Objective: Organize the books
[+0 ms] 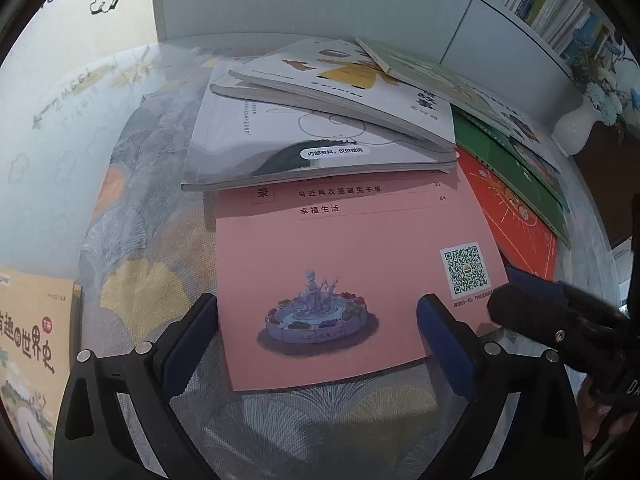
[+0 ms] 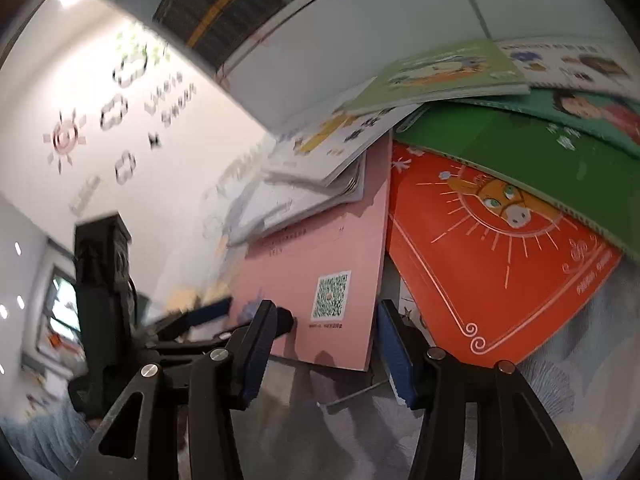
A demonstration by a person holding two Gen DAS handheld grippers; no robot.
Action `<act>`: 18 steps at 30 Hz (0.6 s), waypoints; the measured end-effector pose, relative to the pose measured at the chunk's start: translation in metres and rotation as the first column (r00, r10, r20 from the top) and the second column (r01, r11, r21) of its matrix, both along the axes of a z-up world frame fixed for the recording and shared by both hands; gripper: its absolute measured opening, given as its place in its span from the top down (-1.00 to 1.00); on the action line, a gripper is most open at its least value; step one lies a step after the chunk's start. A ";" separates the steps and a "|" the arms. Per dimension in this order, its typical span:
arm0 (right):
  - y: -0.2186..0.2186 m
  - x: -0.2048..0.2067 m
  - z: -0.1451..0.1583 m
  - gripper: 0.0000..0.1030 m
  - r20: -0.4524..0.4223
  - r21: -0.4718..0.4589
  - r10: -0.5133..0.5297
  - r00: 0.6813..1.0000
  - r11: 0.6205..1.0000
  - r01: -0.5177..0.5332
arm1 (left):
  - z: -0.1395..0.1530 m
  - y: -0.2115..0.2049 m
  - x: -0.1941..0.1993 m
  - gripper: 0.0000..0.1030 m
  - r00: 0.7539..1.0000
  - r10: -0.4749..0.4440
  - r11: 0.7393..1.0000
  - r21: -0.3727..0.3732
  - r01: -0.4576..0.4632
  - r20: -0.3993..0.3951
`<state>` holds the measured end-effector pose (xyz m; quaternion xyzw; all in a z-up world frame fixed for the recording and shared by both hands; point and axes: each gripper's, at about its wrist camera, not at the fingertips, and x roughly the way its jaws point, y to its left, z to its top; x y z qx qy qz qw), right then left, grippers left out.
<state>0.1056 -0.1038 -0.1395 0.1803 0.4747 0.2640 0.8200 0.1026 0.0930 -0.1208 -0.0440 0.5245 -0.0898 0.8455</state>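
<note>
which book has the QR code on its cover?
The pink book, flat at the bottom of the pile between the left hand-held gripper's open fingers; the red and green ones show none.

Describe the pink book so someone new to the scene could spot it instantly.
Start at the messy pile of books on the patterned tablecloth below the white shelf. The pink book lies flat at the bottom of the pile, its near end sticking out toward the left hand-held gripper. Only it is plain pink, with a QR code and a fountain drawing.
</note>
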 end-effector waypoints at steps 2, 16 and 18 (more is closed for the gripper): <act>0.006 0.003 0.003 0.00 -0.032 -0.041 0.021 0.999 0.999 -0.022 | -0.001 -0.001 0.001 -0.91 1.000 0.003 1.000 0.003 -0.003 0.004; -0.027 0.012 -0.043 0.00 -0.373 0.446 -0.110 0.921 0.849 0.282 | 0.000 0.001 0.007 -0.92 1.000 -0.006 1.000 -0.029 0.006 -0.019; -0.021 0.014 -0.037 0.20 -0.348 0.384 -0.126 0.929 0.885 0.263 | 0.001 0.003 0.007 -0.94 1.000 0.007 0.999 -0.045 -0.009 -0.026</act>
